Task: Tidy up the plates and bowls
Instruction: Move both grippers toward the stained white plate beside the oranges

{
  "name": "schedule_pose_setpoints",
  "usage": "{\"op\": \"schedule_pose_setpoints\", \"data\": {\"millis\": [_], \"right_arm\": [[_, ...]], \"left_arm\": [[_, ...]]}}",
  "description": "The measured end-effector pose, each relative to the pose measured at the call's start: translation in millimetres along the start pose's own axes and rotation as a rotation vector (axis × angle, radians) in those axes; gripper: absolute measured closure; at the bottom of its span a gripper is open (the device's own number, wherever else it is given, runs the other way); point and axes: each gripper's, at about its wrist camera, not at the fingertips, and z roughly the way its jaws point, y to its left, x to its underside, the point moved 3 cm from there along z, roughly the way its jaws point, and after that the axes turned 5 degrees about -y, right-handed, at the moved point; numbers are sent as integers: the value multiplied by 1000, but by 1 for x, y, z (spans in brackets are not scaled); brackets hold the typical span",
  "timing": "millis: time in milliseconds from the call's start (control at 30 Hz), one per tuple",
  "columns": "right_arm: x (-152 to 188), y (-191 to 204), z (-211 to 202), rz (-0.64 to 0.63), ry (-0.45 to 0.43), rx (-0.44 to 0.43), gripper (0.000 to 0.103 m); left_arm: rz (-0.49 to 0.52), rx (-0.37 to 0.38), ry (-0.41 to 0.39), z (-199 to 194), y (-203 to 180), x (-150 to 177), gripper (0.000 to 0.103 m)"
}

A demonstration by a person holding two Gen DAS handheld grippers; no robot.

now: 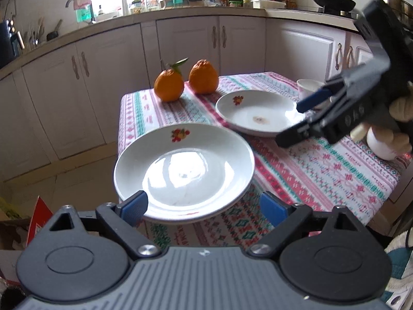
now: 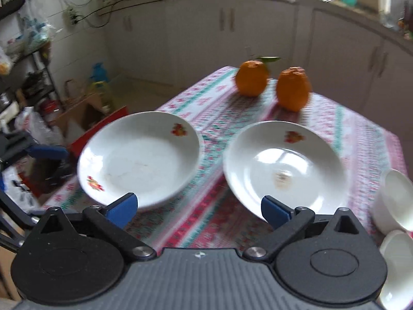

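Two white plates with fruit prints lie on the patterned tablecloth. The near-left plate (image 1: 184, 170) (image 2: 140, 157) overhangs the table's left edge. The other plate (image 1: 255, 112) (image 2: 284, 168) lies further right. My left gripper (image 1: 204, 206) is open, its fingers on either side of the near plate's rim. My right gripper (image 2: 198, 210) is open and empty above the table between the plates; in the left wrist view it (image 1: 294, 121) hovers over the right plate's rim. White bowls (image 2: 395, 201) stand at the right.
Two oranges (image 1: 169, 85) (image 1: 204, 77) sit at the table's far end. Another white bowl (image 1: 308, 87) stands behind the right plate. Kitchen cabinets and a cluttered counter ring the room. Boxes and bags stand on the floor left of the table (image 2: 85, 118).
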Motion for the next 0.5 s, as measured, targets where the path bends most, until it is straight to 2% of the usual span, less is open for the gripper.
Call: {"op": "schedule_pose_setpoints", "data": {"millis": [33,267,500], "right_arm": [[4,-3,-2,6,-11,27,0],[38,-30,-2,79,-2,171,0],[61,-47,14,80,36,235,0]], "left_arm": [[2,-9,-3,0,-3,-3,2],[8,-21,-15,10,-14,-26,2],[49,2,28,36,-26,-48,1]]}}
